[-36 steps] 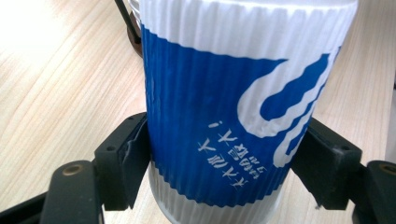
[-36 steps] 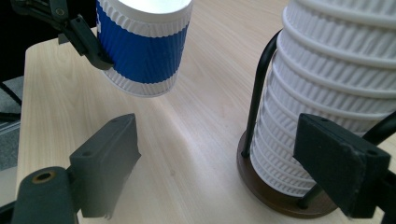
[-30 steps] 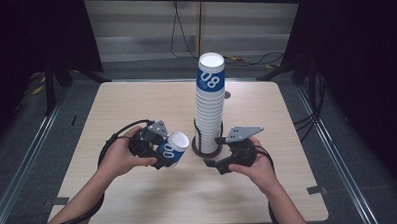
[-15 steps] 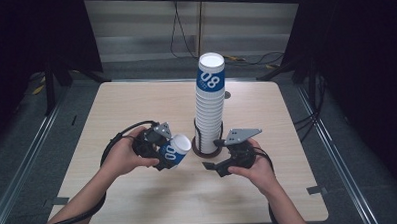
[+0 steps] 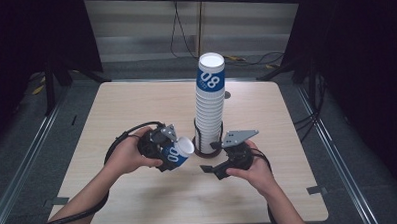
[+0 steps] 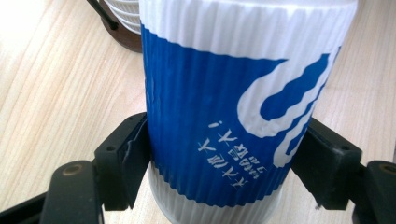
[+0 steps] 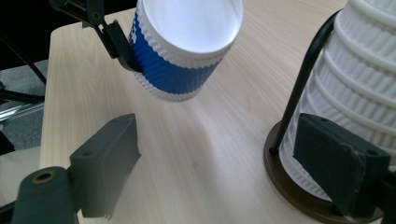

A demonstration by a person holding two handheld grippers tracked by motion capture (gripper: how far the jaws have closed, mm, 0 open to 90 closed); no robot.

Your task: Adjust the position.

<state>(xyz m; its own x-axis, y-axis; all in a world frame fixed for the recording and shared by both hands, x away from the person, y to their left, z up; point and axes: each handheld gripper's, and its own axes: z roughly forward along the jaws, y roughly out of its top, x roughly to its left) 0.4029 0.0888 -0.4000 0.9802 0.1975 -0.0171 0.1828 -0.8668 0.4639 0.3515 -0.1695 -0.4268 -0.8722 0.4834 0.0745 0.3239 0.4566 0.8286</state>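
There is one loose blue-and-white paper cup [image 5: 178, 153], and there is one tall stack of cups [image 5: 210, 109] whose single cups are too many and too close to count exactly. The stack stands in one round dark holder [image 5: 208, 152]. There are two claws, one left claw [image 5: 172, 149] and one right claw [image 5: 214, 164], over one tabletop [image 5: 136, 104].
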